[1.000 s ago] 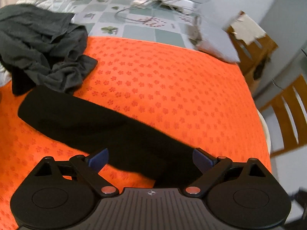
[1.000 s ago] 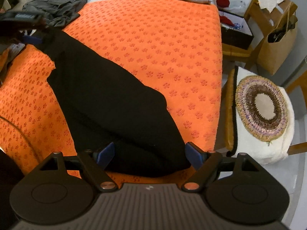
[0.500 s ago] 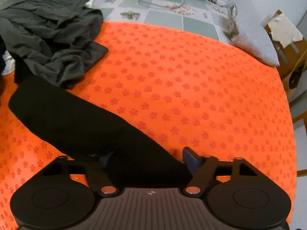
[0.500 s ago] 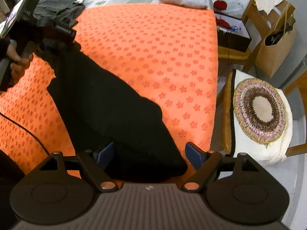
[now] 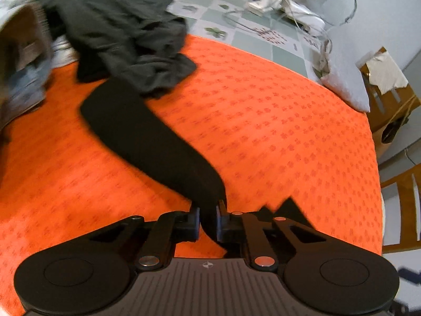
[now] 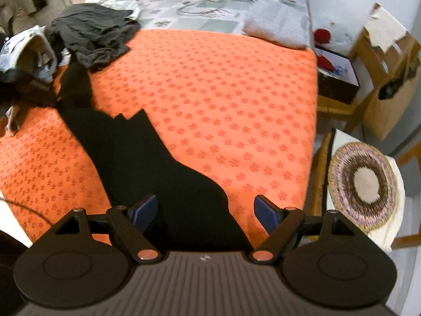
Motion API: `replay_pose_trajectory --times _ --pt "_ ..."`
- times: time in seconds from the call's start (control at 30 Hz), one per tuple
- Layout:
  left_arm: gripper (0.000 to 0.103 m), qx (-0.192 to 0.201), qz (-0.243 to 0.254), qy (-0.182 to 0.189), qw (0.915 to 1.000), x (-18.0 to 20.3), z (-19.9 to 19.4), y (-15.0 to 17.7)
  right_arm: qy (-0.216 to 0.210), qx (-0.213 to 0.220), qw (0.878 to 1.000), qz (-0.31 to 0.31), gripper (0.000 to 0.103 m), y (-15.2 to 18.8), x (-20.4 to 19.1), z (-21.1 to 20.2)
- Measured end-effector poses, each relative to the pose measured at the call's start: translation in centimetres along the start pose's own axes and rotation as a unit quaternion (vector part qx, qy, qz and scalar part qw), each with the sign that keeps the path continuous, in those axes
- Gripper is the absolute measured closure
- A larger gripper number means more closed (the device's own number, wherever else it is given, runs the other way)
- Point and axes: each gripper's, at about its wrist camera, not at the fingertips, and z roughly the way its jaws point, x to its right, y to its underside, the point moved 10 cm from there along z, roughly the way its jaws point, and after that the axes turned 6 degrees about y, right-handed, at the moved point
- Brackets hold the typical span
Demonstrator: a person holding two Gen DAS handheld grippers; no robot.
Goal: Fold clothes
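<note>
orange cloth point(image 6: 223, 100) lies open rightward; grey clothes pile point(image 6: 92, 34) crowds far-left corner.
</note>
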Motion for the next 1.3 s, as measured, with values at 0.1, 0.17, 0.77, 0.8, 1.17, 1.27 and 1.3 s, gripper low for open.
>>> replay_pose_trajectory --times 0.1,0.17,0.77,0.8,1.17,1.27,1.3 --pt "0.091 -0.003 -0.016 -0.007 0.9999 -2.3 -2.9 2.7 -0.011 0.002 1.000 -0.008 0.018 -0.2 -1.1 -0.2" --pt "0.091 -0.007 -0.017 -0.011 0.9998 -3.7 -4.6 4.5 -0.017 0.004 1.000 -0.010 0.018 -0.1 -1.9 -0.4" --pt "0.091 -0.070 -0.055 -0.038 0.9953 -16.1 -15.2 21.8 0.004 -0.010 1.000 0.029 0.018 6.6 -10.0 -3.2" --pt "0.090 -0.062 -0.051 -0.036 0.9962 -16.1 -15.5 21.6 0.004 -0.009 1.000 0.029 0.018 6.7 -10.3 -3.4" --pt "0.055 0.013 0.005 -0.004 0.9999 -14.1 -17.1 17.8 0.014 0.013 0.998 0.059 0.019 1.6 -7.7 -2.3" --pt "0.055 0.019 0.012 0.006 0.9997 -12.0 -15.2 16.0 0.006 0.007 0.997 0.072 0.030 0.1 -5.9 -0.5" --pt "0.055 0.020 0.013 0.010 0.9997 -11.3 -14.5 15.4 0.004 0.004 0.997 0.072 0.032 -0.3 -5.4 0.3"
